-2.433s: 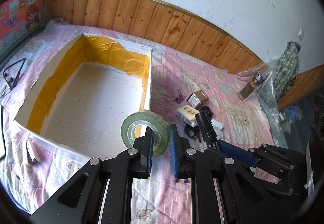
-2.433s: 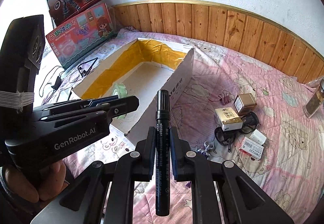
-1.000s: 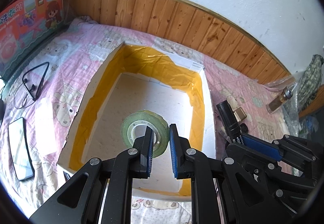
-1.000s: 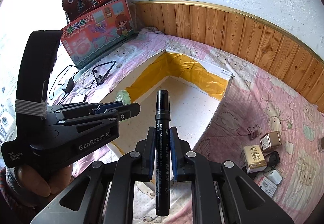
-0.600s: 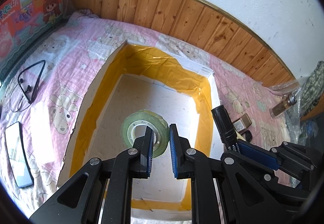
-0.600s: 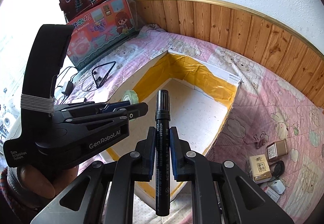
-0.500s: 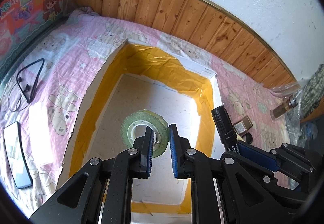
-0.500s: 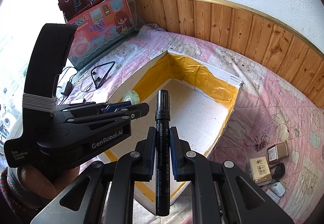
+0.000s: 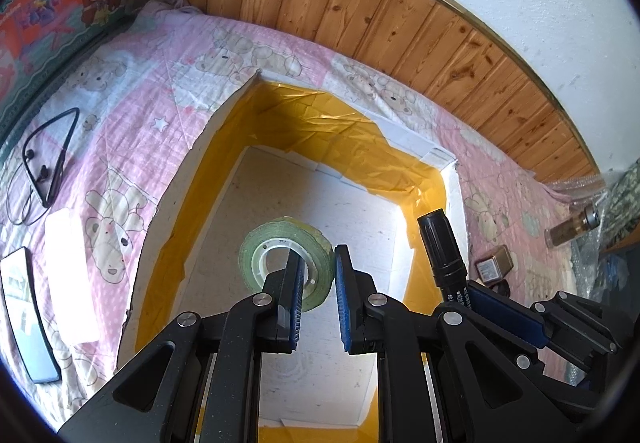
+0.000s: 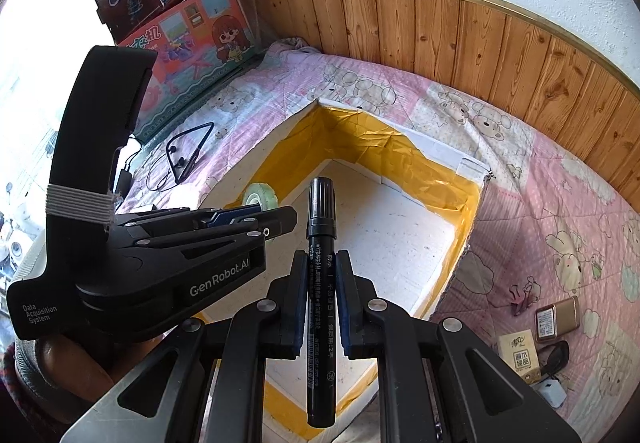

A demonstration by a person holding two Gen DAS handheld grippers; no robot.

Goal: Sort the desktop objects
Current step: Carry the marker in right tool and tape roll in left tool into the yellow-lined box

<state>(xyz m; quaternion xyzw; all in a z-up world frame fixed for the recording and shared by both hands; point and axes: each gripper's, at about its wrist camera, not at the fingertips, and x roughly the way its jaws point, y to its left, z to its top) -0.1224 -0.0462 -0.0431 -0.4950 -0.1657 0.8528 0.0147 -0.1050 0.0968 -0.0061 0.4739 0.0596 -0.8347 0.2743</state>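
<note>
My left gripper is shut on a green tape roll and holds it over the open white box with yellow-taped inner walls. The roll also shows in the right wrist view, past the left gripper. My right gripper is shut on a black marker, upright between the pads, above the box floor. The marker also shows in the left wrist view, over the box's right wall.
The box sits on a pink bear-print bedspread. Small boxes, a binder clip and other bits lie to its right. A neckband earphone and a phone lie to its left. Toy boxes lean on the wall.
Both grippers have moved left from the bedspread clutter to above the box, still holding the tape roll and the marker. In the last half second they shifted only slightly.
</note>
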